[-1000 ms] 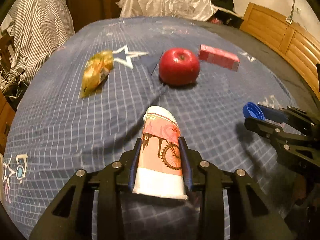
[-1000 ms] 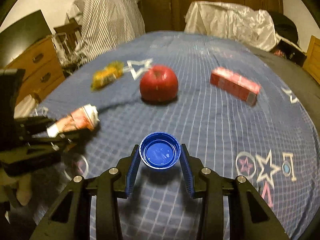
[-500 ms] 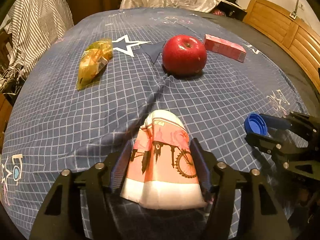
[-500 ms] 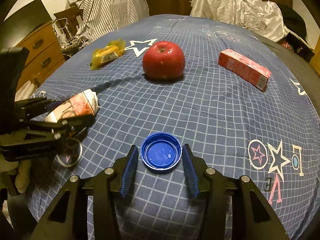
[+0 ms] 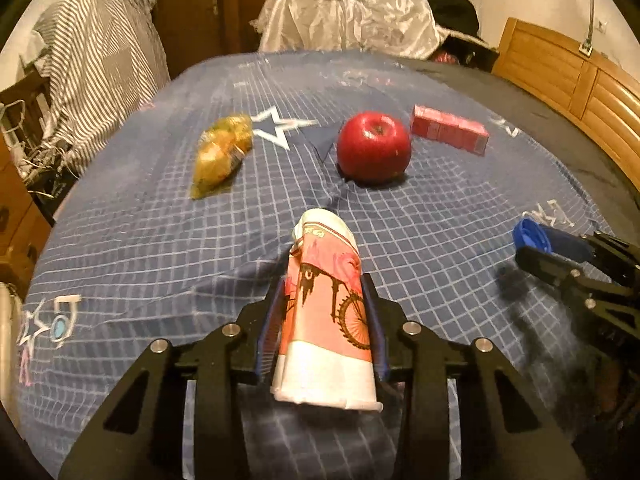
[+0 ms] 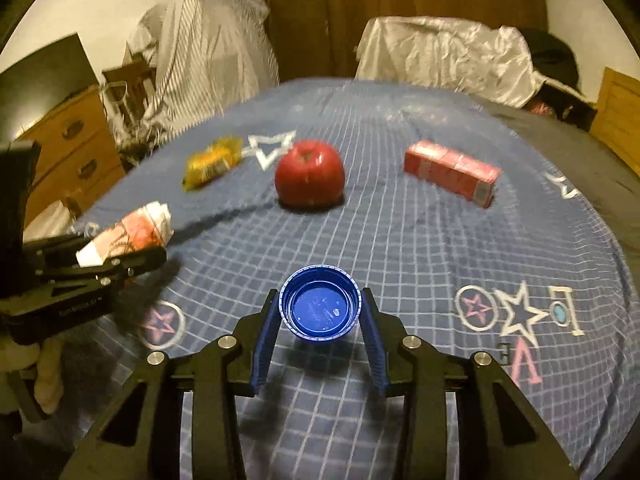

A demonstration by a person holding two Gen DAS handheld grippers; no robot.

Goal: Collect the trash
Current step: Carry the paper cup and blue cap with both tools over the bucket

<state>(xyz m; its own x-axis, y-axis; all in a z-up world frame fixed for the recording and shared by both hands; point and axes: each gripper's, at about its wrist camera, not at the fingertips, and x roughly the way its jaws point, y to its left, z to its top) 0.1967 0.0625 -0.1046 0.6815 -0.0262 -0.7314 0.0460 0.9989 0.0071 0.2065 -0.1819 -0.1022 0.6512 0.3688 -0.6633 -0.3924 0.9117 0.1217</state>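
Observation:
A crushed pink paper cup (image 5: 324, 320) with a bicycle print sits between the pads of my left gripper (image 5: 323, 282); its jaws are closing and press on the cup's sides. My right gripper (image 6: 320, 296) holds a blue bottle cap (image 6: 320, 310), open side up, just above the bedspread, and its jaws are closing too. Each gripper shows at the edge of the other's view: the left gripper (image 6: 120, 260) with the cup, the right gripper (image 5: 532, 248) with the cap (image 5: 529, 233). Farther off lie a yellow snack wrapper (image 5: 222, 154), a red apple (image 5: 374, 148) and a red carton (image 5: 450, 132).
Everything lies on a bed with a blue checked spread (image 5: 440, 240). A wooden headboard (image 5: 580, 76) runs along the right, wooden drawers (image 6: 68, 144) stand at the left, and striped cloth (image 5: 100, 68) and a silvery cover (image 5: 352, 12) are behind.
Half a second ago both jaws stood wider, with the cup spread flat and the cap loose on the spread. Now both have squeezed in again and the views have drawn back a little.

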